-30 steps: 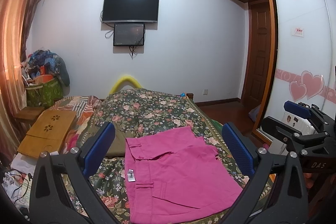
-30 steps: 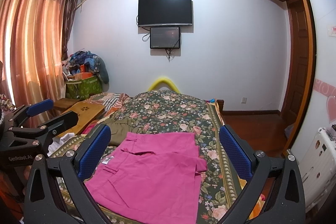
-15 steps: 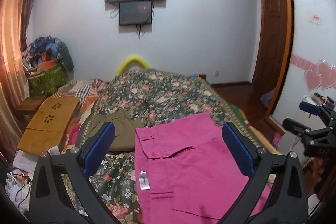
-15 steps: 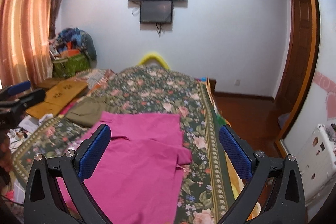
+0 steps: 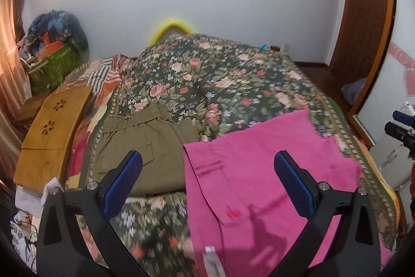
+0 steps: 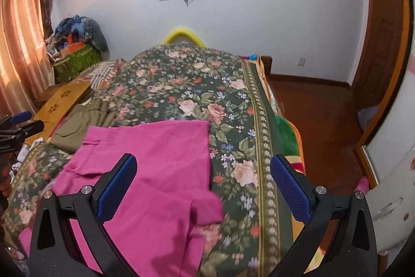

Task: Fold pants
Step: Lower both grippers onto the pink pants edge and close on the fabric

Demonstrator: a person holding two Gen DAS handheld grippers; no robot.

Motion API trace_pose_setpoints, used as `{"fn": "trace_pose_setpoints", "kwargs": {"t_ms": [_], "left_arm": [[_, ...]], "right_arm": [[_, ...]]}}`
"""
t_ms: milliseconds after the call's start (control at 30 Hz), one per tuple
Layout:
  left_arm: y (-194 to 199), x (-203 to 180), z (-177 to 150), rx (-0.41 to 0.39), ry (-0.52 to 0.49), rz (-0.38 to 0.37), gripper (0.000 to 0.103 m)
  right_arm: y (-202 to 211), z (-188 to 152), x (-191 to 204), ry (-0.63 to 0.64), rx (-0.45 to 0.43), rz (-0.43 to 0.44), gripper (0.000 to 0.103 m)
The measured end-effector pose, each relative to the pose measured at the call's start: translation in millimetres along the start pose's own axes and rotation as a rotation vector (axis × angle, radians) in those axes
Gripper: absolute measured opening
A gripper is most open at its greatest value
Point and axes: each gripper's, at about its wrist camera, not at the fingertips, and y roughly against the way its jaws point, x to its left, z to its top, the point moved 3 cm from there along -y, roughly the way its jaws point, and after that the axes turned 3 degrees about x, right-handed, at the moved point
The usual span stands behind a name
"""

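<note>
Pink pants (image 5: 262, 173) lie spread on the floral bedspread (image 5: 212, 85), waistband to the left with a white label showing. They also show in the right wrist view (image 6: 155, 162), with one leg hem folded over at the right. My left gripper (image 5: 207, 178) is open and empty, above the waistband edge. My right gripper (image 6: 202, 183) is open and empty, above the pants' right side. Each gripper shows at the edge of the other's view: the right one (image 5: 402, 129) and the left one (image 6: 15, 126).
Folded olive pants (image 5: 145, 147) lie left of the pink ones. A wooden lap tray (image 5: 52, 131) and loose items sit at the bed's left edge. A green bag with clothes (image 5: 52, 61) stands by the curtain. Wooden floor (image 6: 319, 126) and wardrobe are on the right.
Both grippers have moved forward and tilted down toward the bed, so the pink pants fill more of each view. Both stay open and the pants have not moved.
</note>
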Motion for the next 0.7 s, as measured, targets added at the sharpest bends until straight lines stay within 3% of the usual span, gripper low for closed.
{"fn": "trace_pose_setpoints", "kwargs": {"t_ms": [233,367,467,567,700], "left_arm": [[-77.2,23.2,13.8,0.098,0.042,-0.009,0.102],[-116.8,31.1,13.0,0.172,0.062,-0.044,0.083],[-139.9,35.1,8.8,0.210,0.075,-0.063,0.076],[-152.8,35.2,4.1,0.227,0.066,-0.065,0.063],[-162.9,34.1,-5.4,0.255,0.054,-0.088,0.053]], "right_arm": [[-66.8,17.8,-12.7,0.017,0.087,0.020,0.101],[-105.4,23.0,-13.1,0.050,0.160,0.053,0.089],[-135.1,27.0,-12.9,0.056,0.209,0.089,0.082],[-160.8,32.8,-11.1,0.068,0.251,0.116,0.072],[-182.4,36.7,-11.0,0.115,0.271,0.108,0.060]]}}
